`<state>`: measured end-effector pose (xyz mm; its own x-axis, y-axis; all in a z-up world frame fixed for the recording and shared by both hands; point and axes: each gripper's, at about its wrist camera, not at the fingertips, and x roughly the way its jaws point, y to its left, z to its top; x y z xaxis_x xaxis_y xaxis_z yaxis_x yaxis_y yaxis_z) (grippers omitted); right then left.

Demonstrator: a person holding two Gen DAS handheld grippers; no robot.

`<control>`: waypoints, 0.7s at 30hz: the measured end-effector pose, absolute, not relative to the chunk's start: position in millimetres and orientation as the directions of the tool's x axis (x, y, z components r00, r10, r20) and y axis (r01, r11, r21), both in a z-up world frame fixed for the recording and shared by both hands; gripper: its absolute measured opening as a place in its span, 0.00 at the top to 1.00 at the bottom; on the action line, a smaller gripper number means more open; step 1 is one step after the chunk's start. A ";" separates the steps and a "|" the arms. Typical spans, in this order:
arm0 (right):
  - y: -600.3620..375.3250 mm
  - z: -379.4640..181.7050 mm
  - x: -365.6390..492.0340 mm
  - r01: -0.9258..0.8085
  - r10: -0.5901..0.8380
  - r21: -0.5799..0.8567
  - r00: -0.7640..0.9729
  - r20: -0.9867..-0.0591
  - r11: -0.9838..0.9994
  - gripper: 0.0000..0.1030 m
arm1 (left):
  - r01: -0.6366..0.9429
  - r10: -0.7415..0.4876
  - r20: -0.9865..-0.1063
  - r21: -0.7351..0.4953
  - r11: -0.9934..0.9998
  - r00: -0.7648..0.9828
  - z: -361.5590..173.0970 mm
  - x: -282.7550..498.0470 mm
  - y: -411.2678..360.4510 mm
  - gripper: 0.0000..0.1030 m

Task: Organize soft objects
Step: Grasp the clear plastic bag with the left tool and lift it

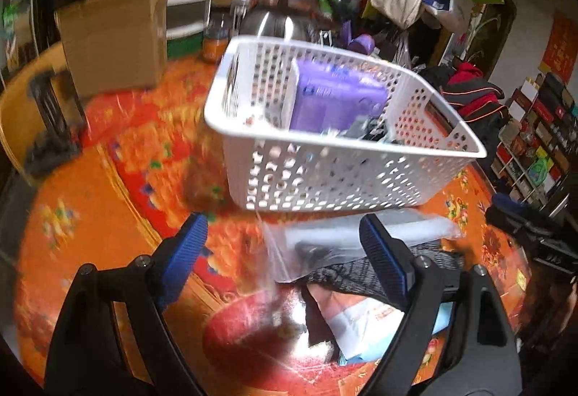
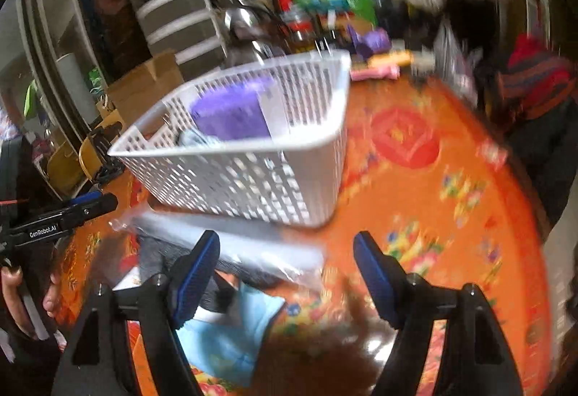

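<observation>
Both views motion-blurred. Left claw [image 1: 283,240] wide open, nothing between blue pads, hovering over orange floral worktop [image 1: 108,208]. White perforated basket [image 1: 325,175] just ahead, slightly right of centre; purple pack [image 1: 336,99] standing inside w/ some dark items in near right corner, too blurred to name. Clear plastic bag [image 1: 325,244] on worktop just in front of basket, partly between the pads and passing behind right finger [image 1: 383,262]. Grey knit fabric [image 1: 346,276] under the bag, light-blue face mask [image 1: 365,323] nearer the camera, both low right of the claw gap. Right claw [image 2: 287,248] also wide open, empty. Same basket [image 2: 253,172] ahead-left, purple pack [image 2: 231,117] inside. Clear bag [image 2: 234,244] running across behind left finger [image 2: 197,273], reaching into left part of the gap; blue mask [image 2: 234,327] below it beside that finger. Right half of gap over bare worktop [image 2: 433,215]. Left claw [image 2: 92,202] visible at far left edge, beside basket corner.
</observation>
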<state>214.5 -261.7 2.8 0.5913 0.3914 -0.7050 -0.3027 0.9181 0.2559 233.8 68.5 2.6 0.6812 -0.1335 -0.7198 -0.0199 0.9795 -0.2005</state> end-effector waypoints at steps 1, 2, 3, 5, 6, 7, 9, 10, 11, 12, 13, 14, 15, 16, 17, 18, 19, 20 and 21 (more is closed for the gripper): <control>-264.4 -5.2 220.7 -0.285 0.399 0.282 0.569 -0.719 0.916 0.26 | -0.028 -0.136 -0.733 -0.207 0.978 0.666 -4.8 238.3 69.7 0.18; -265.1 -11.2 225.8 -0.276 0.405 0.299 0.552 -0.729 0.913 0.28 | -0.031 -0.143 -0.743 -0.215 0.976 0.654 -11.0 241.5 70.0 0.18; -264.9 -17.7 231.5 -0.272 0.410 0.309 0.537 -0.737 0.911 0.32 | -0.031 -0.151 -0.753 -0.223 0.974 0.640 -17.0 244.4 70.2 0.18; -264.6 -26.4 238.4 -0.264 0.416 0.323 0.517 -0.748 0.909 0.35 | -0.030 -0.174 -0.774 -0.241 0.970 0.609 -29.3 252.6 68.9 0.18; -264.6 -29.9 240.5 -0.261 0.422 0.333 0.506 -0.752 0.906 0.37 | -0.028 -0.187 -0.785 -0.252 0.967 0.591 -35.7 255.3 68.2 0.18; -264.5 -34.6 242.4 -0.262 0.436 0.349 0.489 -0.755 0.900 0.39 | -0.030 -0.195 -0.791 -0.260 0.965 0.580 -40.6 259.5 66.1 0.18; -263.4 -38.7 242.1 -0.266 0.443 0.356 0.478 -0.758 0.896 0.43 | -0.030 -0.203 -0.795 -0.268 0.963 0.572 -47.7 260.8 64.6 0.18; -262.0 -38.9 242.4 -0.266 0.441 0.354 0.479 -0.759 0.897 0.43 | -0.029 -0.205 -0.797 -0.269 0.963 0.569 -49.4 262.9 64.4 0.18; -261.5 -38.8 241.2 -0.270 0.443 0.353 0.478 -0.759 0.896 0.47 | -0.029 -0.207 -0.797 -0.270 0.962 0.567 -51.2 263.6 64.2 0.18; -260.4 -38.3 241.3 -0.274 0.446 0.355 0.474 -0.759 0.894 0.51 | -0.030 -0.212 -0.798 -0.276 0.961 0.564 -53.4 265.0 64.3 0.18; -258.7 -39.2 241.3 -0.276 0.448 0.355 0.465 -0.764 0.893 0.51 | -0.030 -0.221 -0.800 -0.286 0.958 0.558 -55.7 266.0 64.8 0.18; -257.0 -40.7 241.4 -0.275 0.443 0.350 0.462 -0.769 0.895 0.51 | -0.030 -0.227 -0.800 -0.292 0.956 0.555 -57.3 266.1 64.4 0.18; -255.8 -42.9 240.6 -0.279 0.440 0.345 0.457 -0.773 0.896 0.53 | -0.025 -0.236 -0.800 -0.299 0.954 0.551 -59.6 266.1 63.9 0.18; -254.6 -44.4 241.2 -0.281 0.442 0.347 0.453 -0.774 0.895 0.53 | -0.021 -0.243 -0.800 -0.304 0.952 0.548 -60.8 266.1 64.2 0.18; -254.2 -47.3 241.1 -0.281 0.445 0.351 0.449 -0.775 0.893 0.53 | -0.019 -0.247 -0.800 -0.307 0.951 0.547 -62.1 266.6 64.6 0.18; -255.0 -48.8 240.8 -0.281 0.448 0.353 0.446 -0.775 0.892 0.54 | -0.015 -0.255 -0.798 -0.313 0.950 0.547 -63.7 266.7 64.9 0.19; -255.9 -52.0 240.8 -0.279 0.451 0.359 0.437 -0.778 0.891 0.54 | -0.012 -0.265 -0.795 -0.324 0.946 0.546 -65.0 266.7 65.6 0.20; -255.4 -53.9 242.5 -0.282 0.456 0.364 0.436 -0.776 0.888 0.57 | -0.009 -0.272 -0.794 -0.330 0.944 0.543 -66.9 267.0 67.4 0.24; -254.9 -54.5 241.6 -0.289 0.453 0.355 0.440 -0.776 0.889 0.60 | -0.005 -0.281 -0.794 -0.337 0.942 0.540 -68.2 267.3 67.3 0.26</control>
<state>241.6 -254.9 -54.5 0.4399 0.4528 -0.7755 -0.2894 0.8890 0.3549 267.3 67.3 -68.2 0.5397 -0.2810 -0.7936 -0.0051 0.9415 -0.3368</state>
